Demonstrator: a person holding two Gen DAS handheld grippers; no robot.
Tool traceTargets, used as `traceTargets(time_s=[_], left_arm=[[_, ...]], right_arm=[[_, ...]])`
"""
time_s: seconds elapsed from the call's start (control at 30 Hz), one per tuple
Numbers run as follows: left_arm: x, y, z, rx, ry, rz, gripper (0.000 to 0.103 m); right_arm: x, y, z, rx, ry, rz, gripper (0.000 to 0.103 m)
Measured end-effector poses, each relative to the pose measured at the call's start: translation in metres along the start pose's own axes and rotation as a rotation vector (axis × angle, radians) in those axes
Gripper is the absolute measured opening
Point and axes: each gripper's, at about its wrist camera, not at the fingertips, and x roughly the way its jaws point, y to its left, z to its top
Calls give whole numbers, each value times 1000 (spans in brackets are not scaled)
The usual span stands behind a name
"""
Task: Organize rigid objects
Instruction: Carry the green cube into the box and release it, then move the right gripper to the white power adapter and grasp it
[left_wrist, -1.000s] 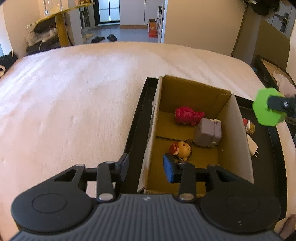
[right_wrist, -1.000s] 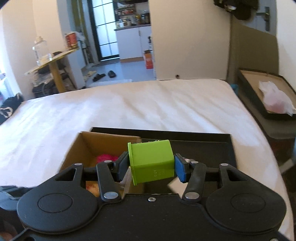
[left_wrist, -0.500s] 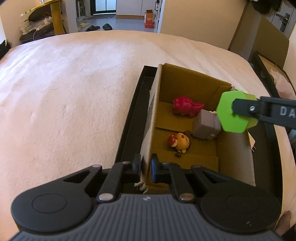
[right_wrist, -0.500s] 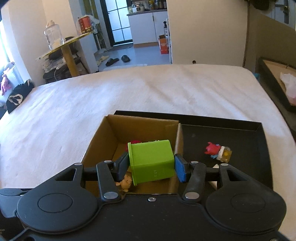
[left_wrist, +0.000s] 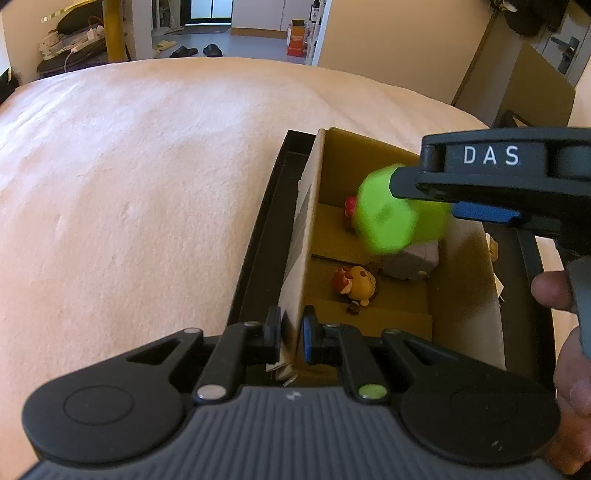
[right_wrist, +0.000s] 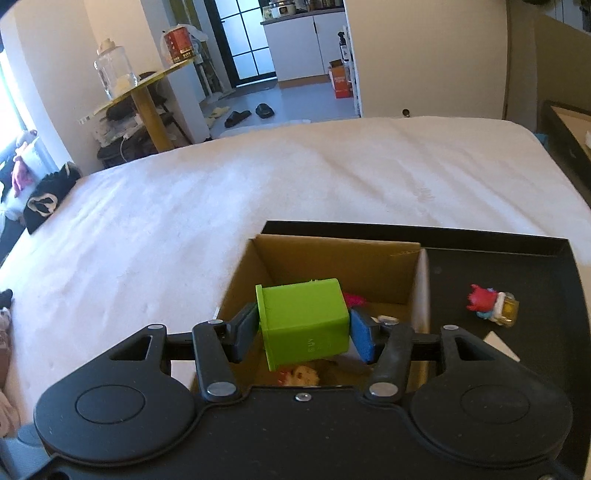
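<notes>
- Left hand-held gripper (left_wrist: 291, 338): clenched on the near edge of the cardboard box's (left_wrist: 303, 236) left wall; cardboard is pinched between the two pads.
- Right hand-held gripper (right_wrist: 303, 332): held over the box interior w/ the green block (right_wrist: 303, 320) between its pads. Jaws have just been opening; a thin gap is seen beside the blue pad on the block's right side, and the block sits tilted, so it reads as released rather than gripped.
- In the left wrist view the green block (left_wrist: 391, 210) is blurred, above the box floor, in front of the pink toy (left_wrist: 349, 206).
- Box contents: yellow figurine w/ red hair (left_wrist: 356, 282) near the front, grey block (left_wrist: 413, 260) behind it and partly hidden by the green block, pink toy at the back.
- Box stands in the left part of a black tray (right_wrist: 535, 243), which lies on a bed w/ a white cover (right_wrist: 258, 192).
- On the tray floor, right of the box: small red-and-yellow figure (right_wrist: 491, 304), well apart from the box wall.
- Fingers of a person's hand (left_wrist: 550, 291) are seen at the right edge, by the right gripper's handle.
</notes>
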Motion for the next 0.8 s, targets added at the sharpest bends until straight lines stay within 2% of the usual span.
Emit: traceTargets(time_s=[0.2,0.5,0.8], left_arm=[[0,0,0,-1,-2,3,11],[0,-4,-1,20,-3,22,11],[-5,-13,-3,55,-19,66,11]], right_arm=[[-14,-16,-4,19,-3,-25,55],[-51,-60,-17,52,-67,-89,55],[-56,-104,-38,110,-43,-149,54]])
